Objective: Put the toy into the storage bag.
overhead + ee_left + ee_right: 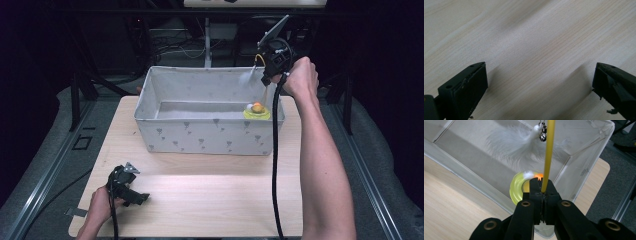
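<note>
While right gripper [543,185] is pinching yellow wand [548,152] tight, feather [517,145] and bells [542,133] are dangling past its jaws over bin [210,135], likely for dropping inside beside yellow toy [520,185]. Left gripper [539,85] is idling low over table [529,37], jaws spread wide, gripping nothing.

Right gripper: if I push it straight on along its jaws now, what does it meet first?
Probably the yellow ring toy lying in the fabric bin, straight beyond the tips of the right gripper, which is shut on the yellow wand. Depth is unclear; the bin's near wall could come first.
</note>
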`<action>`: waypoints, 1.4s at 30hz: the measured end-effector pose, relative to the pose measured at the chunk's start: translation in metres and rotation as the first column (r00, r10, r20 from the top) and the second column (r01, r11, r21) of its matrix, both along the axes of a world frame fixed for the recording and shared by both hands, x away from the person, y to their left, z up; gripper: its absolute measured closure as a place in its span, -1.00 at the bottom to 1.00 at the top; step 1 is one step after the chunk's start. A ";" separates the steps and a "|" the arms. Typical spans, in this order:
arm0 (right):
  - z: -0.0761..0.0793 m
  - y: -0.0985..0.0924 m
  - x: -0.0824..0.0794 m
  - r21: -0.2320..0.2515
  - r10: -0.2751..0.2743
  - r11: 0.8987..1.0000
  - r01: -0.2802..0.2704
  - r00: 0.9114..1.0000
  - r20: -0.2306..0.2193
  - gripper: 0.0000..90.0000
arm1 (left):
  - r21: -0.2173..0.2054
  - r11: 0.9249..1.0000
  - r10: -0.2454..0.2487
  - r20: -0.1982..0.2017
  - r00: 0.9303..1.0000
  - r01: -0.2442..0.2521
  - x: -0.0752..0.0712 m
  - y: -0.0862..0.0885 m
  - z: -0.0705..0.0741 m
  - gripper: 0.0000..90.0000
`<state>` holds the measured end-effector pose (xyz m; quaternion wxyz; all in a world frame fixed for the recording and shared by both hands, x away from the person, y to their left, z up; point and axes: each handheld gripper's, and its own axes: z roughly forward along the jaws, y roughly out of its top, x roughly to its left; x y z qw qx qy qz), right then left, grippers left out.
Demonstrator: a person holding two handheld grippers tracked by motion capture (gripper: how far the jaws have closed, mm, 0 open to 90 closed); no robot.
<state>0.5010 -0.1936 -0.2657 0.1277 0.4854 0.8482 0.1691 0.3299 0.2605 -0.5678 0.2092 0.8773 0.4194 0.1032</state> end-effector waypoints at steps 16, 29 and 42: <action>-0.023 -0.004 0.001 0.006 -0.001 1.000 0.001 1.000 -0.027 0.96 | 0.003 1.000 -0.003 0.004 1.000 0.003 0.000 -0.002 0.001 -1.00; -0.038 -0.014 -0.004 0.013 -0.010 1.000 0.010 0.999 -0.040 0.96 | 0.002 1.000 -0.013 0.002 1.000 0.013 0.001 -0.003 0.000 -1.00; -0.055 -0.013 -0.003 -0.019 -0.013 1.000 0.012 0.997 -0.070 0.96 | 0.003 1.000 -0.016 0.002 1.000 0.016 0.001 -0.004 0.001 -1.00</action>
